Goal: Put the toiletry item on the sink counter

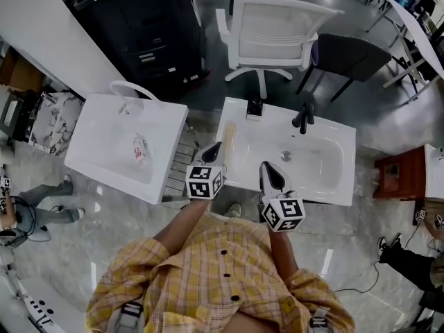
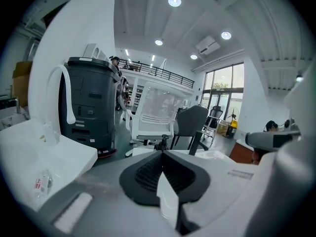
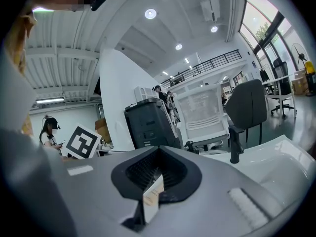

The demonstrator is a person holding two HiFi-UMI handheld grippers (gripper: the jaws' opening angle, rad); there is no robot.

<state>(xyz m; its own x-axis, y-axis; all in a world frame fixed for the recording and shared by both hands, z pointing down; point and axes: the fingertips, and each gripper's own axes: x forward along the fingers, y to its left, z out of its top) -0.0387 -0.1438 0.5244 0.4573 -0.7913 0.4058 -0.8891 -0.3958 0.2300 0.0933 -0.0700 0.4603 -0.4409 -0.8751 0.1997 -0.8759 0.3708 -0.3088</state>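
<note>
beyond white sink counter (image 1: 334, 190): white office chair (image 1: 274, 35)

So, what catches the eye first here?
Two white sinks side by side: the left sink has a small bottle lying in its basin, the right sink a black faucet and a beige toiletry item on its counter. Before them a person in a yellow plaid shirt holds the left gripper and right gripper.

I held the left gripper (image 1: 214, 146) over the sink counter (image 1: 243, 171), at its left end beside the toiletry item (image 1: 228, 138), the right gripper (image 1: 268, 166) above its front rim.
</note>
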